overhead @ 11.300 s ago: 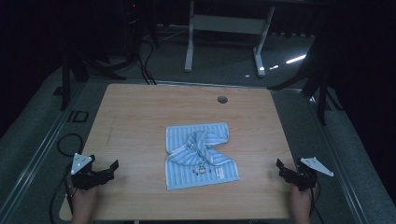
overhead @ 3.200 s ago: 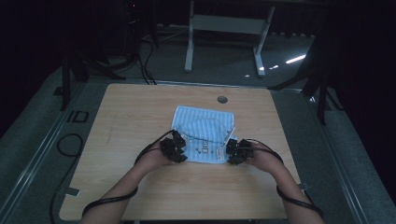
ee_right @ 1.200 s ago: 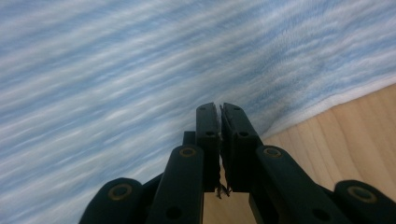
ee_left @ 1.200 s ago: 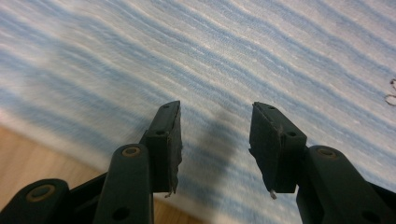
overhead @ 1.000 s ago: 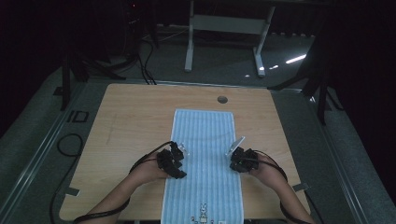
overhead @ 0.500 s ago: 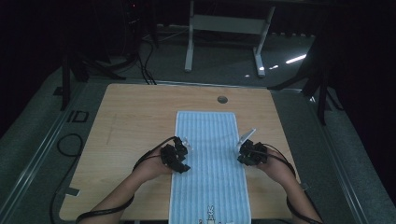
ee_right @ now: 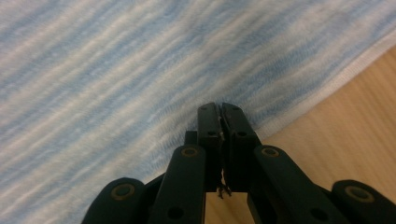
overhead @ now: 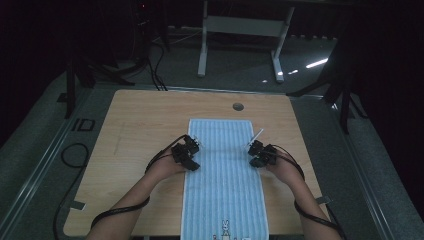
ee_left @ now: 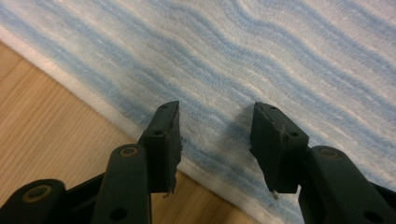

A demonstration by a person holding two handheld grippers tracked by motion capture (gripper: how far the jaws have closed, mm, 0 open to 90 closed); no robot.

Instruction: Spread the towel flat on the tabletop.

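2 tongs at work: left tongs (ee_left: 215,135) parted over towel (overhead: 225,175) edge, right tongs (ee_right: 219,121) closed, tips on opposite edge. Smooth outward evenly, keeping cloth flat on worktop (overhead: 135,130), hems parallel.

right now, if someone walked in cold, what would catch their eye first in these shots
The long blue-and-white striped cotton towel spread flat down the middle of the light wooden table, its near end hanging over the front edge. Next, the two black grippers at its long edges: the left gripper with jaws apart over the cloth, the right gripper with jaws shut.
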